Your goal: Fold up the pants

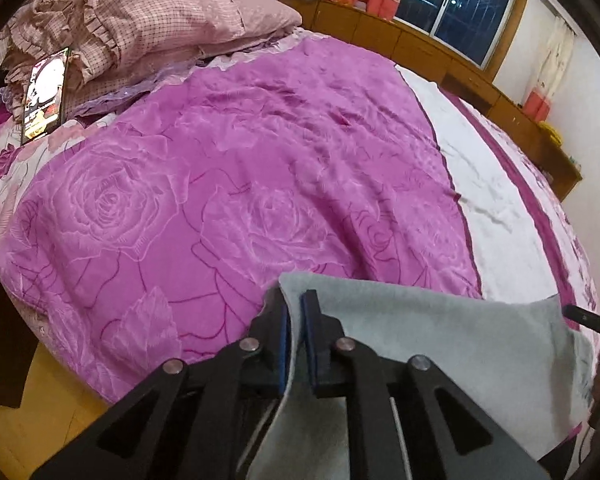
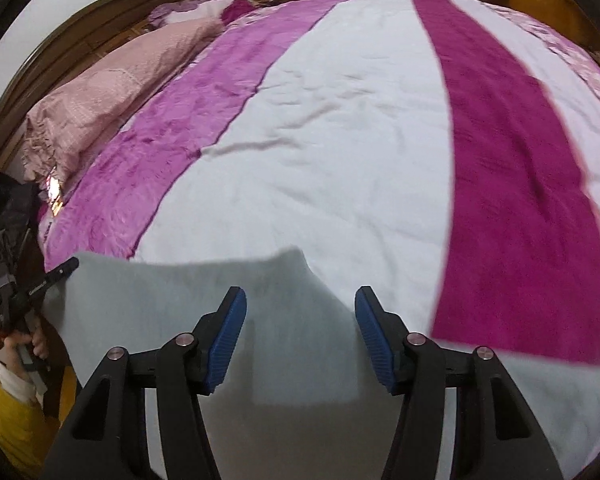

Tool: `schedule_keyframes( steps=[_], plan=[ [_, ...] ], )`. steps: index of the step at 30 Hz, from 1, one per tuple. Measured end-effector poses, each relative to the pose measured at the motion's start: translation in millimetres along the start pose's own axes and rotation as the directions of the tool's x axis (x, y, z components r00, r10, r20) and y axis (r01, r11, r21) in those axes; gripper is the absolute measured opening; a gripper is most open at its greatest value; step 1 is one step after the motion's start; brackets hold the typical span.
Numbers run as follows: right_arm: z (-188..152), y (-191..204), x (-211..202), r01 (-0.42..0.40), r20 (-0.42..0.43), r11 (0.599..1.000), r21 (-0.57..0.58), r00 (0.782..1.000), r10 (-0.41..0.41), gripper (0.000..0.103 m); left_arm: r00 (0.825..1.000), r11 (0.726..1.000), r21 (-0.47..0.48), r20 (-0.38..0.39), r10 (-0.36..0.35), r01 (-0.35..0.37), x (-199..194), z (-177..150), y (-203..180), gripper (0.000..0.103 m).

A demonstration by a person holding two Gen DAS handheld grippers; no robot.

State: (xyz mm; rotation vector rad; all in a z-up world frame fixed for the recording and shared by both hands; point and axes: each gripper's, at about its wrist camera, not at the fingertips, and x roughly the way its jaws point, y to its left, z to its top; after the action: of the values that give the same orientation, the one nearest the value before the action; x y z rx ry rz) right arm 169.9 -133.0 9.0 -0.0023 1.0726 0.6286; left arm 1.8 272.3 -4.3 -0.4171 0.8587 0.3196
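Note:
The pants [image 1: 440,344] are pale grey fleece, held up above the near edge of the bed. My left gripper [image 1: 296,300] is shut on their left edge, with the cloth pinched between the blue pads. In the right wrist view the pants [image 2: 188,304] stretch from the left gripper's tip [image 2: 66,268] at far left across to below my right gripper [image 2: 300,300]. The right gripper is open, its blue pads wide apart, with the grey cloth lying under and between the fingers but not pinched.
The bed is covered by a pink rose-pattern blanket [image 1: 220,184] with white [image 2: 340,140] and magenta [image 2: 512,200] stripes. Pillows [image 1: 180,20] and a lit phone [image 1: 46,96] lie at the head. Wooden cabinets [image 1: 420,44] and a window [image 1: 460,4] are beyond.

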Motion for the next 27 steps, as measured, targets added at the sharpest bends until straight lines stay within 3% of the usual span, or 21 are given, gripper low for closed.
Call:
schedule_keyframes(
  steps=[2,3,4,5,7,8,10,13,18,20,22,27],
  plan=[
    [7,0,15,-0.025,-0.027,1.000,-0.005,0.999,0.025,0.030,1.000,1.000,0.011,0.007,0.001,-0.001,-4,0,0,0.010],
    [8,0,21,-0.034,-0.044,0.999,-0.002,0.998,0.034,0.009,1.000,1.000,0.017,0.011,0.004,-0.004,-6,1,-1,0.010],
    [8,2,26,-0.041,-0.061,0.999,-0.007,0.997,0.040,0.001,1.000,1.000,0.026,0.015,0.012,-0.012,-8,1,-1,0.010],
    [8,4,24,-0.030,-0.043,0.999,-0.022,0.999,0.029,0.000,0.999,0.999,0.040,0.022,0.030,-0.031,-9,1,-2,0.010],
    [7,8,16,0.011,0.027,0.998,-0.054,1.000,-0.010,0.000,0.995,0.994,0.060,0.037,0.093,-0.095,-9,2,-2,0.010],
    [9,7,14,0.027,0.043,0.999,-0.047,0.999,-0.025,0.000,0.984,0.982,0.076,0.045,0.173,-0.176,-6,4,0,0.010],
    [12,1,27,0.041,0.009,0.999,-0.019,0.999,-0.041,0.000,0.976,0.975,0.060,0.031,0.214,-0.216,-2,6,7,0.010],
    [9,2,49,0.083,-0.020,0.996,-0.045,0.996,-0.084,0.001,0.987,0.988,0.009,0.025,0.157,-0.157,-12,7,14,0.010],
    [8,3,32,0.090,0.008,0.996,-0.013,0.996,-0.090,0.002,0.993,0.990,0.085,0.021,0.114,-0.115,-37,4,-7,0.011],
    [5,1,15,0.076,0.033,0.997,0.012,0.997,-0.076,0.007,0.997,0.991,0.112,0.018,0.073,-0.074,-48,1,-23,0.020],
    [-2,-1,-8,0.086,0.074,0.996,0.031,0.993,-0.088,0.011,0.999,0.990,0.130,0.016,0.049,-0.051,-53,-3,-37,0.036],
    [-30,-10,-56,0.133,0.103,0.989,0.066,0.985,-0.140,0.022,0.998,0.986,0.168,-0.056,0.006,0.003,-43,-23,-60,0.039]
  ],
)
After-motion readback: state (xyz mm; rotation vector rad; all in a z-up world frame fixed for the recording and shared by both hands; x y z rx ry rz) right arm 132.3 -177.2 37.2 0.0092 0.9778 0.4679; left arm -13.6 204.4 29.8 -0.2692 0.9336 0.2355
